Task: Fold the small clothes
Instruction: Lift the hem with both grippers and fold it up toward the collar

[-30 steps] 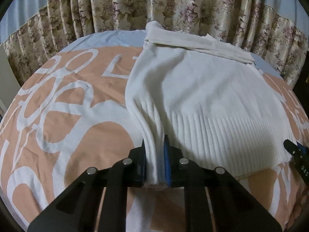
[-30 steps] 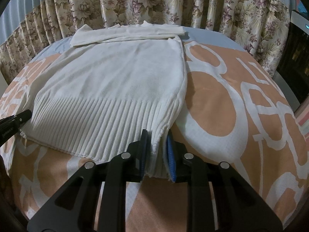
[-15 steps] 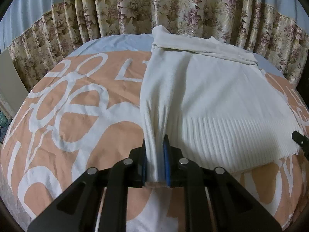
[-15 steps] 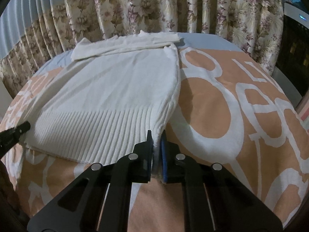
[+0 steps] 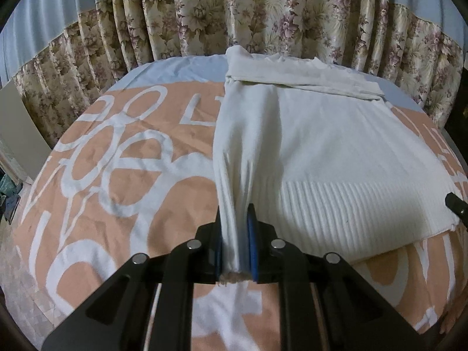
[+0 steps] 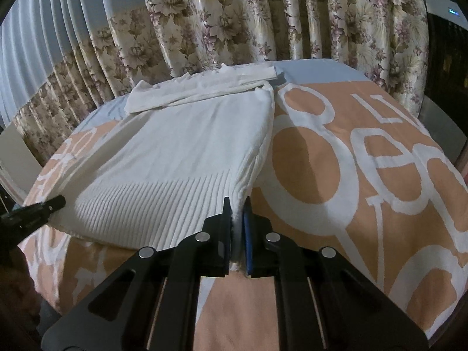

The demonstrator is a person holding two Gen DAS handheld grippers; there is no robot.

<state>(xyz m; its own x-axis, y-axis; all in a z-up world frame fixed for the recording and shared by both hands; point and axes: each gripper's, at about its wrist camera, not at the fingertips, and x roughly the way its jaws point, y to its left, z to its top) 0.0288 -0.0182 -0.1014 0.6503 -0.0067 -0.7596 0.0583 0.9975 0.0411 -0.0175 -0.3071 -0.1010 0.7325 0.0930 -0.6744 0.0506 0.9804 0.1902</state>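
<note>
Left wrist view: the left gripper [image 5: 236, 241], jaws closed tight, pinches the near left corner of the cream ribbed-knit sweater [image 5: 330, 158], whose edge rises in a gathered ridge from the peach bedspread with large white lettering [image 5: 117, 181]; the sleeves lie folded across the far end, before the floral pleated curtain [image 5: 234, 14]. The black tip of the right gripper [image 5: 456, 209] shows at the hem's near right corner. The step in hand appears to be the lengthwise fold: both hem corners gripped and coming off the bed. Right wrist view: the right gripper [image 6: 236, 234], jaws narrowed almost to touching on a thin fold of knit, holds the near right hem corner of the sweater [image 6: 187, 152], which lies left of centre on the bedspread [image 6: 336, 161]; the left gripper [image 6: 35, 209] shows at the far left of the hem. The next move probably calls for carrying both corners evenly toward the far end, keeping the hem level and taut so the ribbing lands square near the folded sleeves.
</note>
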